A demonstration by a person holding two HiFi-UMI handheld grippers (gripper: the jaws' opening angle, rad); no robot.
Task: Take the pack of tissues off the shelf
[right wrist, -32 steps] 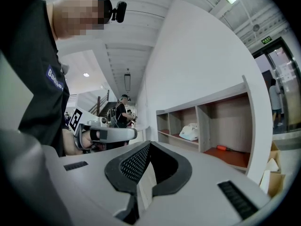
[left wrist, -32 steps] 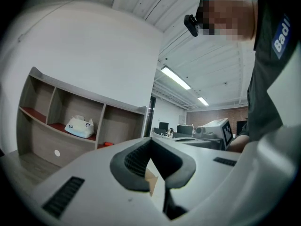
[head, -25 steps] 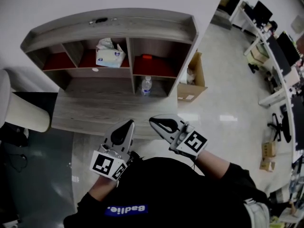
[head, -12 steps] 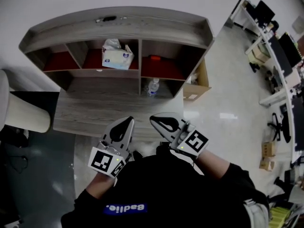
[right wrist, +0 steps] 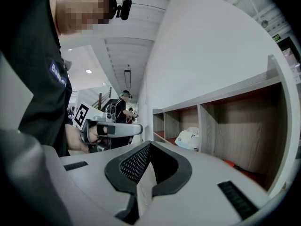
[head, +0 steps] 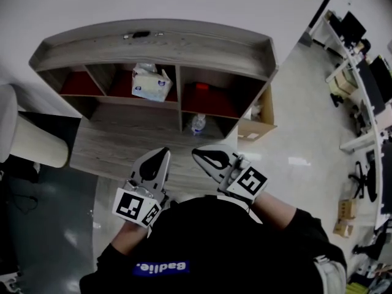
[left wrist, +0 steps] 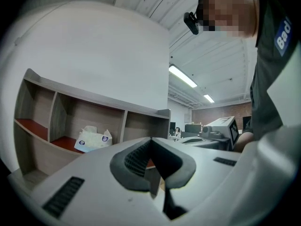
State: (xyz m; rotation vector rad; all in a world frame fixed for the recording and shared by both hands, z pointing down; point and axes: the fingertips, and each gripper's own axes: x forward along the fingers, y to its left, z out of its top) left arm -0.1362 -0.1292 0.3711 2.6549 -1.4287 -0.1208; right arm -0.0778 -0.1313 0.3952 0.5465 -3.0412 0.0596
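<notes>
The pack of tissues (head: 150, 82) lies in the shelf's (head: 153, 45) second compartment from the left, on its red floor, crumpled top upward. Both grippers are held well short of it, over the near edge of the grey wood-grain desk (head: 116, 146). The left gripper (head: 163, 154) and right gripper (head: 199, 154) sit side by side, each with its claw pressed together and nothing between the pads.

Only the head view shows the water bottle (head: 197, 123) standing at the desk's back edge under the shelf, just right of the centre divider. It also shows a small red object (head: 201, 86) in the compartment to the right of the tissues, a dark item (head: 141, 34) on the shelf's top board, and a cardboard box (head: 257, 124) on the floor off the desk's right end.

The left gripper view adds the ceiling strip lights (left wrist: 183, 76) and a brick far wall. The right gripper view adds a second person (right wrist: 123, 107) standing far off beside the white wall.

The floor (head: 294, 158) is pale and glossy. Monitors (head: 352, 26) line office tables at the room's right side.
</notes>
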